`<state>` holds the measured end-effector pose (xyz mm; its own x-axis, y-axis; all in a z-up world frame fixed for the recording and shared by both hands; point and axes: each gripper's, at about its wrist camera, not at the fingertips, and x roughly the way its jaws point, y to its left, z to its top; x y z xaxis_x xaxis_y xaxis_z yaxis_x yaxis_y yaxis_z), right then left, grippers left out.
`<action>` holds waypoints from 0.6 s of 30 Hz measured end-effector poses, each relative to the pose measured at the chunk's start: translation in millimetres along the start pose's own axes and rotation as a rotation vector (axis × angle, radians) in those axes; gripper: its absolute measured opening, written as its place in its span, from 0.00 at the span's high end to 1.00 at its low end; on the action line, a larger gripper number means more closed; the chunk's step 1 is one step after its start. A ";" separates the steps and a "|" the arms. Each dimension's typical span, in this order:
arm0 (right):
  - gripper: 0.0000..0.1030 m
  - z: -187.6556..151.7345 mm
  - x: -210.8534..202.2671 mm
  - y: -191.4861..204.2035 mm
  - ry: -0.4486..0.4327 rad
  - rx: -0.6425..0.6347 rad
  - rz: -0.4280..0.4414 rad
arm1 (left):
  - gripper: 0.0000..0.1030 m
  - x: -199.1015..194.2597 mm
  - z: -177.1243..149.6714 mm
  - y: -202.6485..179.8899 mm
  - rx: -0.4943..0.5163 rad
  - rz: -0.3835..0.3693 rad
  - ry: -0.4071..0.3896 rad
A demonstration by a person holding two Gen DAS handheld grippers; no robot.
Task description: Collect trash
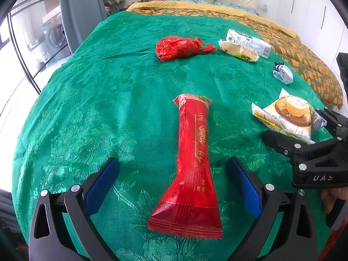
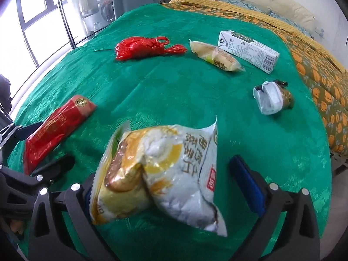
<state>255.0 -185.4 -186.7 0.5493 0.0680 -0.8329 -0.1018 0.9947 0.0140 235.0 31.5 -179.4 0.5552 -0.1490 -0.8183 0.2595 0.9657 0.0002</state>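
Observation:
A long red snack wrapper [image 1: 191, 163] lies on the green bedspread [image 1: 108, 87], lengthwise between the blue pads of my left gripper [image 1: 173, 161], which is open and not touching it. My right gripper [image 2: 165, 167] is open around a yellow and white snack bag [image 2: 161, 174]. The bag hides the left pad, while the right pad [image 2: 248, 184] stands apart from it. In the left wrist view the same bag [image 1: 287, 115] sits between the right gripper's black fingers [image 1: 274, 140].
Farther back lie a knotted red plastic bag [image 2: 141, 47], a yellow wrapper [image 2: 215, 58], a white milk carton [image 2: 248, 47] and a crumpled white bag [image 2: 271, 97]. An orange-patterned quilt [image 1: 304, 61] covers the bed's far right side, where the edge drops off.

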 end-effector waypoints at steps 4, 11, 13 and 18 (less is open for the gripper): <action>0.04 0.3 0.6 -0.3 0.000 -0.002 0.000 | 0.05 -0.1 -0.2 -0.1 0.000 0.000 0.000; 0.04 0.7 0.8 -0.5 0.001 -0.006 -0.006 | 0.05 -0.1 -0.1 0.1 0.000 -0.001 0.000; 0.04 0.8 1.2 0.0 0.001 -0.006 -0.006 | 0.05 -0.1 -0.2 0.0 0.000 -0.001 0.000; 0.04 0.9 1.3 0.2 0.001 -0.006 -0.006 | 0.05 -0.1 -0.2 0.0 0.000 -0.001 0.000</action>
<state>256.5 -185.0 -187.3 0.5495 0.0614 -0.8333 -0.1033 0.9946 0.0052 234.7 31.6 -179.4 0.5551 -0.1496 -0.8182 0.2598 0.9657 -0.0003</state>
